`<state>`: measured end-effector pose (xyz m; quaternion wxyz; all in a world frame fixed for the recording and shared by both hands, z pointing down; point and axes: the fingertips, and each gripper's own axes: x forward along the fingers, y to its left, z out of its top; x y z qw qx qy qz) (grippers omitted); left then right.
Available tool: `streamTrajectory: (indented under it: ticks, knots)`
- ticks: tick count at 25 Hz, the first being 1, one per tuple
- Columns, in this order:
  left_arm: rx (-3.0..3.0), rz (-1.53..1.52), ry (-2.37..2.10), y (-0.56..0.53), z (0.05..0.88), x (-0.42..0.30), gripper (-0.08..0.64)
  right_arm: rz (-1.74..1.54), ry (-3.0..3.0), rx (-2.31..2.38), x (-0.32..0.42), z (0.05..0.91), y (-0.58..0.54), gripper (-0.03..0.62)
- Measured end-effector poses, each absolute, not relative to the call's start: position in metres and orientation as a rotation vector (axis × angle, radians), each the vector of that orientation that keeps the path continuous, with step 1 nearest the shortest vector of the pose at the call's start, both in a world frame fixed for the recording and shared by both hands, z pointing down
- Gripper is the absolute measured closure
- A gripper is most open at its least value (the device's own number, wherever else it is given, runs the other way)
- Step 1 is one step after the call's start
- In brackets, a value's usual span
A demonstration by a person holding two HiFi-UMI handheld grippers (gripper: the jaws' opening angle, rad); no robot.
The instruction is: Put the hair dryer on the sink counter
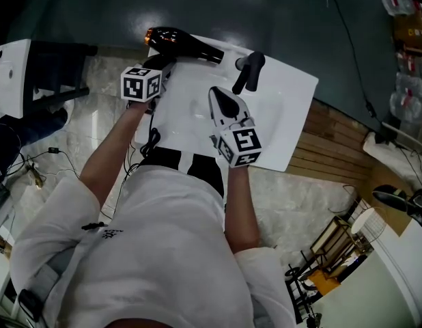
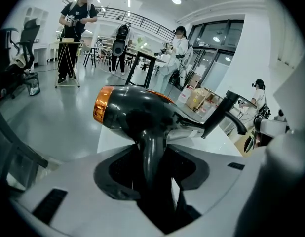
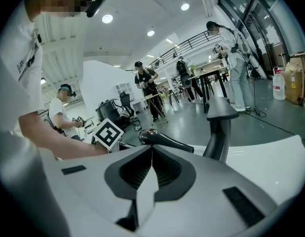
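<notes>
L gripper (image 2: 153, 154): jaws set wide and closed on the black handle of the hair dryer (image 2: 137, 112), pads pressing it from both sides, handle running straight down btwn them. Dryer body sat crosswise above the jaws, orange ring end to the left, nozzle pointing right toward the faucet (image 2: 222, 113). From the head view the dryer was at the far-left corner of the white sink counter (image 1: 286, 108), lying along its back edge; couldn't tell whether the body rested on the counter or hung just above it. Black cord (image 1: 151, 142) trailed from the handle end back over the counter's near edge toward the person. R gripper (image 3: 151, 154): jaws together, nothing btwn them, hovering over the middle of the counter, just short of the faucet, well right of the dryer, not touching it. Marker cubes on both grippers faced up, left cube (image 1: 141, 83) near the counter's left edge, right cube (image 1: 240, 147) over its near edge. Person in a white shirt (image 1: 149, 251), both forearms bare. Beyond the counter: dark glossy floor (image 1: 265, 12); pale marble-look floor under the person; wood slats (image 1: 327, 149) to the right. L gripper view bkgd showed several people standing among tables.
</notes>
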<state>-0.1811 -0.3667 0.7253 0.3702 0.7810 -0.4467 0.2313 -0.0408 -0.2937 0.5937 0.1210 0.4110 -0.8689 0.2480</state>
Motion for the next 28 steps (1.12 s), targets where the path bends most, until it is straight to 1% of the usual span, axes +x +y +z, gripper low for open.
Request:
streamTrajectory:
  ticks: [28]
  knots:
    - [2.021,0.659,-1.204,-0.3643,0.7291,-0.1774,0.378,0.72,-2.539,1.216,-0.0316,0.5947,-0.2846,0.583]
